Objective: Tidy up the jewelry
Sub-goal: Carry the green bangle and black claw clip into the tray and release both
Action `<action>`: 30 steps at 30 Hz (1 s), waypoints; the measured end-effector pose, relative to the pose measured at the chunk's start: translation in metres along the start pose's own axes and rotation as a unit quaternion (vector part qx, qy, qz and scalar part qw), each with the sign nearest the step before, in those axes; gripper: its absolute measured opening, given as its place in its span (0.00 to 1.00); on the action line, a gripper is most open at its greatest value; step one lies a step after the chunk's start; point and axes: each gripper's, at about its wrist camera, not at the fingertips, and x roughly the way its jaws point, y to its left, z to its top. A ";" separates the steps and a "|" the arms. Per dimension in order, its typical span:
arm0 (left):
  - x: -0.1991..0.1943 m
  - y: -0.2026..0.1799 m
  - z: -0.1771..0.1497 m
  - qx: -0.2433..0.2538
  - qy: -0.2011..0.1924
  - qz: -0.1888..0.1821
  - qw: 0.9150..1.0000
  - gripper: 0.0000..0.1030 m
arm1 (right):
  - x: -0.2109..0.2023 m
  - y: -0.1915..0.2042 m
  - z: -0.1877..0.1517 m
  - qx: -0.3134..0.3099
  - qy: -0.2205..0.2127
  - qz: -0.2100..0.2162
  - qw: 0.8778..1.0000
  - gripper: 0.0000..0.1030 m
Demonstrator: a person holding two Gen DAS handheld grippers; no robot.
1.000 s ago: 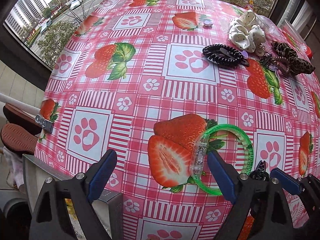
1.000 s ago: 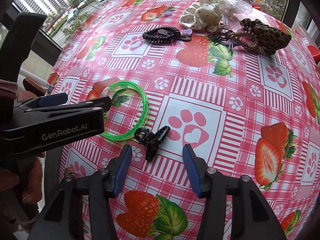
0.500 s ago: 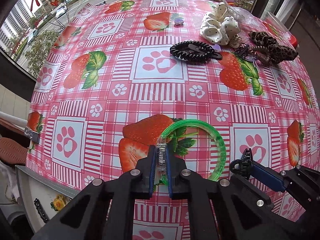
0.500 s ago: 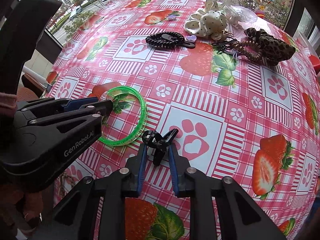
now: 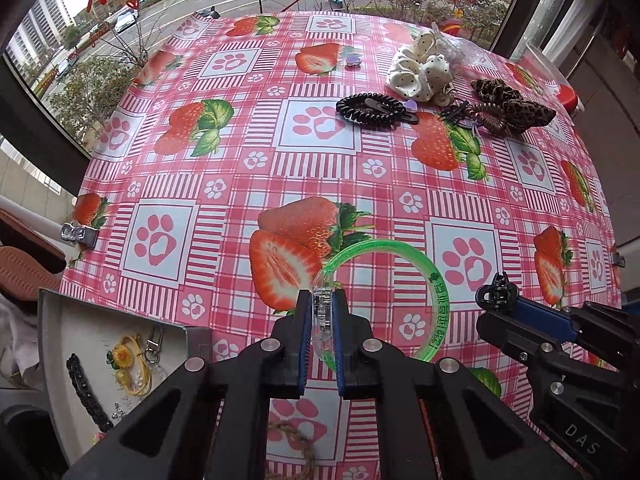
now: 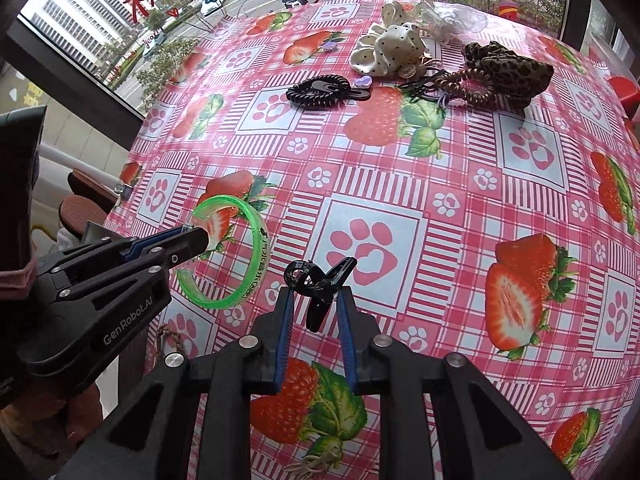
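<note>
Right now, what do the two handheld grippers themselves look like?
Both are matte black plastic frames with silver screws and blue finger pads. The left gripper carries white "GenRobot.AI" lettering on its side; the right gripper shows "DAS". A pink sleeve cuff sits behind the left one.

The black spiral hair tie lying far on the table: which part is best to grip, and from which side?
Probably the near arc of the black spiral hair tie, from above: it lies flat, and a black clip crosses its right side.
</note>
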 end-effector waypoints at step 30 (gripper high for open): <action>-0.098 0.098 -0.133 -0.086 -0.018 0.018 0.996 0.16 | -0.035 0.098 -0.057 -0.053 0.011 0.020 0.998 0.23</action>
